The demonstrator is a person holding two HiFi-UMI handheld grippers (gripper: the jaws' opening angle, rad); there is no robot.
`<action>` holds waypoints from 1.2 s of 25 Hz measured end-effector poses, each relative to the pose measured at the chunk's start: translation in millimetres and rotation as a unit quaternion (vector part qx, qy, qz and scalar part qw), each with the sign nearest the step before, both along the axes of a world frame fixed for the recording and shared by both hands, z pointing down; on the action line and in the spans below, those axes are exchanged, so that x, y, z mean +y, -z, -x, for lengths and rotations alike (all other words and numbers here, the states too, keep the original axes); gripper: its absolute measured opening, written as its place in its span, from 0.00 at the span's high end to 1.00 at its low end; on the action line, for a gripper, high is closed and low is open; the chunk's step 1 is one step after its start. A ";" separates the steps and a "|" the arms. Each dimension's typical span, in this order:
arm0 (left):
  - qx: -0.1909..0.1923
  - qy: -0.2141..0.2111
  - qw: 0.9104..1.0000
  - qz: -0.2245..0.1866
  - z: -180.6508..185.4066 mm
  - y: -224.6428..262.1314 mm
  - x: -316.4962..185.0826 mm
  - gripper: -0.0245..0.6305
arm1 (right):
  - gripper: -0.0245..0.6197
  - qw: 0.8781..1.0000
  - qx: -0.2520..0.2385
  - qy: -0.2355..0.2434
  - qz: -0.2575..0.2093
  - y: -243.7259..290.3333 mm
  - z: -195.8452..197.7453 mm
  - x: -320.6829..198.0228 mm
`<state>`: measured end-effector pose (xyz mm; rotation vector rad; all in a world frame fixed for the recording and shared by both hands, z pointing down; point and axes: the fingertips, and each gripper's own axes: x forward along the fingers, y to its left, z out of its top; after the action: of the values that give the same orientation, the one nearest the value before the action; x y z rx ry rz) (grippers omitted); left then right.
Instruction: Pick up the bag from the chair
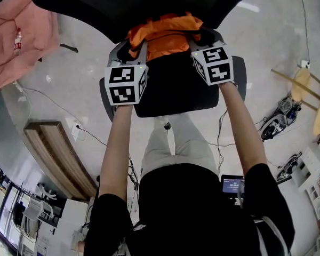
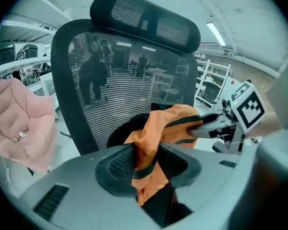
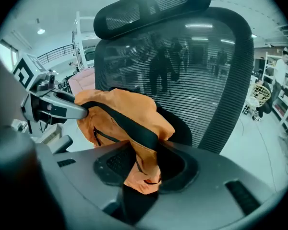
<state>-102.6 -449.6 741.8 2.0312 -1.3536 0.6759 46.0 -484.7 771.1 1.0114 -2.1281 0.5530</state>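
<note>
An orange bag [image 1: 165, 33] with black straps lies bunched on the black mesh office chair [image 1: 176, 92], against its backrest [image 2: 125, 75]. My left gripper [image 1: 134, 48] grips the bag's left side and my right gripper [image 1: 201, 38] its right side. In the left gripper view the orange bag [image 2: 169, 123] is pinched between the left gripper's [image 2: 146, 161] pads, and the right gripper's fingers [image 2: 209, 124] bite its far edge. In the right gripper view the bag [image 3: 120, 110] is clamped in the right gripper [image 3: 144, 161], with the left gripper's fingers [image 3: 69, 110] on its other end.
A pink jacket [image 1: 16, 36] hangs at the left, close to the chair. A wooden bench [image 1: 58, 159] and floor cables [image 1: 90, 135] lie to the lower left. Wooden furniture [image 1: 309, 95] and cluttered gear stand at the right. Shelving [image 2: 209, 85] shows behind the chair.
</note>
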 end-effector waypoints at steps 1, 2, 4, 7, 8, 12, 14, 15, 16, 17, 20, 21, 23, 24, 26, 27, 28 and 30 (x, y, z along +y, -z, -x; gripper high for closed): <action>0.001 -0.002 1.000 0.000 -0.8 0.9 1.5 0.76 | 0.78 1.000 -0.001 0.001 0.001 0.8 0.4 2.1; 0.003 -0.004 1.000 0.000 -1.3 1.6 2.8 0.77 | 0.79 1.000 -0.001 0.002 0.002 1.4 0.8 4.0; 0.007 -0.005 1.000 0.000 -1.6 3.2 4.7 0.78 | 0.82 1.000 -0.002 0.004 0.004 2.7 1.6 7.3; 0.012 -0.006 1.000 -0.001 -1.2 7.2 10.1 0.80 | 0.85 1.000 -0.004 0.007 0.006 6.4 3.2 14.4; 0.013 -0.007 1.000 -0.001 -1.1 8.6 12.6 0.81 | 0.86 1.000 -0.004 0.009 0.007 8.0 3.7 17.5; 0.018 -0.005 1.000 -0.006 -1.5 15.9 18.8 0.82 | 0.90 1.000 -0.005 0.011 0.006 16.4 5.2 25.4; 0.023 -0.004 1.000 -0.011 -3.5 21.6 21.7 0.83 | 0.90 1.000 -0.005 0.009 0.001 22.6 4.1 29.2; 0.025 -0.003 1.000 -0.014 -3.9 24.9 24.2 0.84 | 0.91 1.000 -0.004 0.009 -0.002 26.2 3.8 32.2; 0.028 -0.003 0.999 -0.016 -3.7 28.3 27.0 0.84 | 0.91 1.000 -0.003 0.010 -0.004 29.9 4.0 35.7; 0.031 -0.002 0.999 -0.018 -2.6 31.7 29.7 0.85 | 0.91 1.000 -0.003 0.010 -0.006 33.5 4.8 38.9; 0.037 -0.002 0.999 -0.025 1.9 43.0 35.1 0.85 | 0.92 1.000 -0.004 0.007 -0.013 45.2 8.9 45.3; 0.037 -0.002 0.999 -0.028 2.3 46.8 36.5 0.85 | 0.92 1.000 -0.005 0.006 -0.015 49.3 9.4 47.1; 0.039 -0.004 0.999 -0.031 -0.1 53.3 39.5 0.86 | 0.93 1.000 -0.008 0.003 -0.018 56.2 7.3 51.3; 0.040 -0.006 0.999 -0.031 -2.0 55.7 41.2 0.86 | 0.93 1.000 -0.009 0.002 -0.020 58.7 5.5 53.4; 0.042 -0.008 0.999 -0.032 -4.6 60.1 44.8 0.86 | 0.94 1.000 -0.013 -0.002 -0.022 63.5 3.1 57.5; 0.044 -0.009 0.998 -0.034 -5.1 62.9 46.7 0.87 | 0.94 1.000 -0.015 -0.003 -0.024 66.6 2.6 59.3; 0.046 -0.009 0.998 -0.036 -5.6 66.5 48.6 0.87 | 0.94 1.000 -0.016 -0.005 -0.026 70.7 2.2 60.9; 0.051 -0.010 0.998 -0.042 -6.9 75.3 52.5 0.87 | 0.94 0.999 -0.016 -0.005 -0.035 80.9 1.2 63.6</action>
<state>-95.7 -397.2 666.5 2.1171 -1.3240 0.5249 44.8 -421.1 690.3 1.0585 -2.1849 0.5066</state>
